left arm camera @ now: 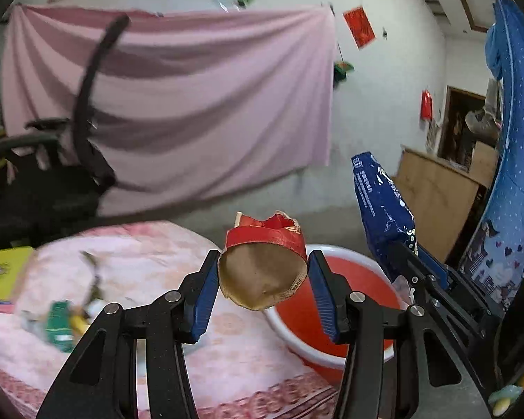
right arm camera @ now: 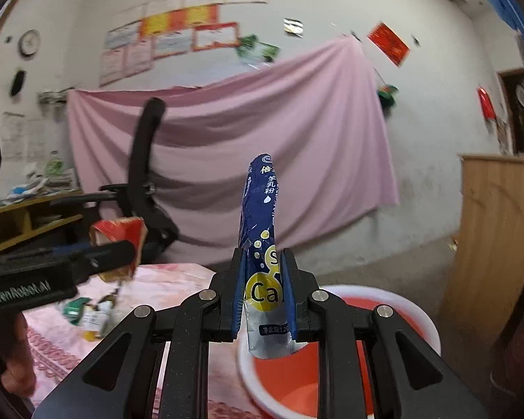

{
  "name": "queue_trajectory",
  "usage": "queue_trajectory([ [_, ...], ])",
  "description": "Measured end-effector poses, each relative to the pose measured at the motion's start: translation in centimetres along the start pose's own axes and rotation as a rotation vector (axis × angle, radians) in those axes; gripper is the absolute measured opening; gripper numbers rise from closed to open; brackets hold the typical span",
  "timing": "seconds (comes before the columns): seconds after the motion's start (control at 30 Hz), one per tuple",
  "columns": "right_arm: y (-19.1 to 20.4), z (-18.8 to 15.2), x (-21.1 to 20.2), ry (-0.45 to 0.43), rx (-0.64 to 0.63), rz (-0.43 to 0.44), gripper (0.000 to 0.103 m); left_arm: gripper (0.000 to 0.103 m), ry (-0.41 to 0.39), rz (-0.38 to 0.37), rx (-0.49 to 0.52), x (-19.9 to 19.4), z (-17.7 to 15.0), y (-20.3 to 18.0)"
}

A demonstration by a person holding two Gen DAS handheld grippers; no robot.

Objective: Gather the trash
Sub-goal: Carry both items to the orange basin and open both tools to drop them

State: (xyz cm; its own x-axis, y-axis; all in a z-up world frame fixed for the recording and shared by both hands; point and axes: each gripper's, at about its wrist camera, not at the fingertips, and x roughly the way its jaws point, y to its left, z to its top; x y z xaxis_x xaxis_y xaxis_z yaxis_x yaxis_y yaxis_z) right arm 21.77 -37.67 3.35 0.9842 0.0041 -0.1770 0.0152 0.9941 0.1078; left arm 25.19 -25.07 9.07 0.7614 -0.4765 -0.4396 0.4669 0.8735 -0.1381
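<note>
My left gripper [left arm camera: 263,258] is shut on a crushed red paper cup [left arm camera: 262,272], squeezed between the blue pads with its brown base facing the camera. In the right wrist view the same cup [right arm camera: 118,234] hangs at the left in that gripper [right arm camera: 122,255]. My right gripper [right arm camera: 263,258] is shut on a blue foil pouch [right arm camera: 260,202] that stands upright between its pads. The left wrist view shows this pouch [left arm camera: 380,206] and right gripper [left arm camera: 401,248] at the right. Below both grippers sits a red basin with a white rim [left arm camera: 339,249] [right arm camera: 401,300] on the floor.
A pink-covered table [left arm camera: 227,349] lies to the left with a green packet [left arm camera: 59,324], small bottles [right arm camera: 94,317] and a yellow book [left arm camera: 3,272]. A black office chair [left arm camera: 52,181] stands behind it. Wooden boards [left arm camera: 433,202] lean at the right. A hand [right arm camera: 17,366] shows low left.
</note>
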Motion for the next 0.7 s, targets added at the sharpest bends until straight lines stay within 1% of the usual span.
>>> queue_trajectory([
  [0.17, -2.7, -1.1, 0.8, 0.068, 0.033, -0.043, 0.019, 0.045, 0.114, -0.053, -0.035, 4.3, -0.5, -1.3],
  [0.23, -3.5, -1.5, 1.3, 0.094, 0.054, -0.056, 0.020, 0.045, 0.152, -0.059, -0.047, 5.2, -0.6, -1.0],
  [0.4, -4.9, -2.4, 2.5, 0.166, 0.106, -0.092, 0.020, 0.046, 0.246, -0.076, -0.070, 7.9, -1.2, -1.7],
  [0.47, -5.2, -2.6, 2.8, 0.190, 0.120, -0.097, 0.020, 0.047, 0.269, -0.076, -0.081, 8.4, -1.3, -1.7],
  [0.5, -5.4, -2.7, 2.9, 0.200, 0.126, -0.101, 0.022, 0.049, 0.275, -0.076, -0.086, 8.5, -1.4, -1.7],
  [0.53, -5.5, -2.8, 3.0, 0.204, 0.131, -0.101, 0.027, 0.051, 0.277, -0.074, -0.091, 8.6, -1.4, -1.8],
  [0.6, -5.6, -2.7, 3.0, 0.205, 0.139, -0.097, 0.035, 0.052, 0.275, -0.065, -0.099, 8.7, -1.6, -1.7],
  [0.7, -5.6, -2.6, 2.7, 0.200, 0.137, -0.096, 0.035, 0.052, 0.268, -0.054, -0.119, 8.0, -1.8, -1.5],
])
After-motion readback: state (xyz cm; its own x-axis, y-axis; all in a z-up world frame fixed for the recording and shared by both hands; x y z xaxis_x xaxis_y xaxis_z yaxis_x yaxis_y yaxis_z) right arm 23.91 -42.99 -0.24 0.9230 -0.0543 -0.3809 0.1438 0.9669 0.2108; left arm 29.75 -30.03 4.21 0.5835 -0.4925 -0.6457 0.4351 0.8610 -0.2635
